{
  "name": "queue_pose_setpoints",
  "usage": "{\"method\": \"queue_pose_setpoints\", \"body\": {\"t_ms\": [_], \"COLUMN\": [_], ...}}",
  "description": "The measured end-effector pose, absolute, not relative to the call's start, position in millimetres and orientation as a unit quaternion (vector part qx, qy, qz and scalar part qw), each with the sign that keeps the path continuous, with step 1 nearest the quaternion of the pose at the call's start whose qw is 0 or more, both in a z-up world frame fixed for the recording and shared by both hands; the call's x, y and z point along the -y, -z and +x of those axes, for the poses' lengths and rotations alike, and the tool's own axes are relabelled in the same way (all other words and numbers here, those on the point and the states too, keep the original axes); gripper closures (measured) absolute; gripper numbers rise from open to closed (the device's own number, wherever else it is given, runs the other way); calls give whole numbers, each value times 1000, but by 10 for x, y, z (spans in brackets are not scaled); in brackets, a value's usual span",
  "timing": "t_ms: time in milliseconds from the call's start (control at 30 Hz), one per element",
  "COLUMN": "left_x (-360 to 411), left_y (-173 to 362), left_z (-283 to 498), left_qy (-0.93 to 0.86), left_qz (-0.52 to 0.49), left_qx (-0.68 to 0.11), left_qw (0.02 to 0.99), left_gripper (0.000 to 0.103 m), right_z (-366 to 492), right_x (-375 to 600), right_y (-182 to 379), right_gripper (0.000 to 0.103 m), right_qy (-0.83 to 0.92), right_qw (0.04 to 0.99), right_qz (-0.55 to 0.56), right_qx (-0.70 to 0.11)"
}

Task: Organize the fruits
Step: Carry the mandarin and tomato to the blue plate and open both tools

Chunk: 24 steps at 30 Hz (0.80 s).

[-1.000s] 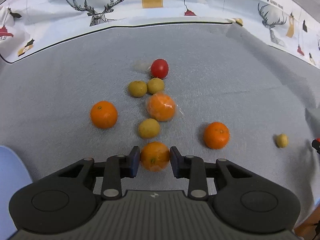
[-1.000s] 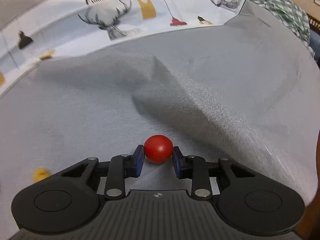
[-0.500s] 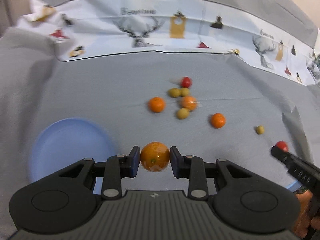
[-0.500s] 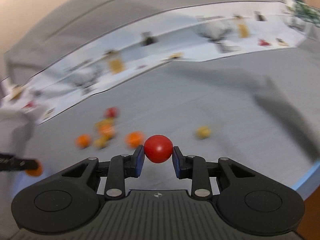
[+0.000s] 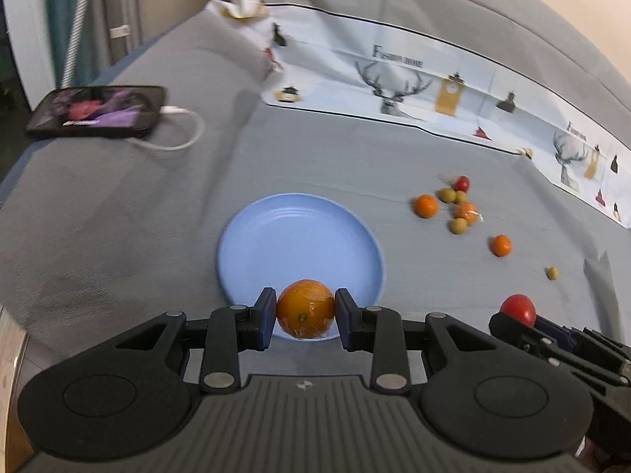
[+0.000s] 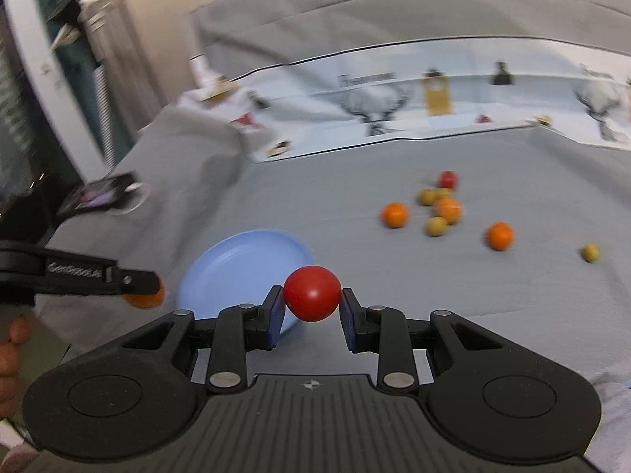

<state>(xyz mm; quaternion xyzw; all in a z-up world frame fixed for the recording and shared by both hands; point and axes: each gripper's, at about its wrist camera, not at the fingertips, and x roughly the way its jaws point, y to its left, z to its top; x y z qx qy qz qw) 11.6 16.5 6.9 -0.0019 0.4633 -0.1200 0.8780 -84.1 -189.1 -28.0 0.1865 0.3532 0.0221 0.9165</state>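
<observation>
My left gripper [image 5: 304,314] is shut on a plastic-wrapped orange [image 5: 305,310], held above the near rim of an empty blue plate [image 5: 292,236]. My right gripper [image 6: 312,302] is shut on a red tomato [image 6: 312,293], raised to the right of the blue plate [image 6: 236,260]. The right gripper [image 5: 524,325] with its tomato also shows at the lower right of the left wrist view. The left gripper [image 6: 146,285] and its orange show at the left of the right wrist view. Several oranges, small yellow-green fruits and another tomato [image 5: 461,183] lie in a loose cluster on the grey cloth, right of the plate.
A phone [image 5: 98,111] with a white cable lies on a raised fold of grey cloth at the far left. A white printed cloth [image 5: 414,79] with deer figures runs along the back. A lone small yellow-green fruit [image 5: 552,272] lies apart at the right. A hand [image 6: 12,347] shows at the left edge.
Both grippers have risen and swung left with their fruit, away from the cluster. The blue plate has come fully into view under the left gripper. Both grips are unchanged.
</observation>
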Motion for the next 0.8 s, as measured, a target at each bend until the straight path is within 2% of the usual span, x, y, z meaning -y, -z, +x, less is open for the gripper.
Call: {"method": "queue_pose_setpoints", "body": {"t_ms": [233, 800], "left_x": [-463, -320], "left_y": [-72, 155], "left_z": [127, 458], "left_qy": [106, 95], "left_qz": [-20, 11], "left_qx": [-455, -472], "left_qw": [884, 876], "left_gripper": [68, 68], "right_z": [-694, -287], "right_x": [1537, 1444], "right_y": [221, 495], "right_gripper": [71, 71], "right_qy": [-46, -51], "right_qw": [915, 906], "right_qz": [152, 139], "right_qx": [-370, -397]}}
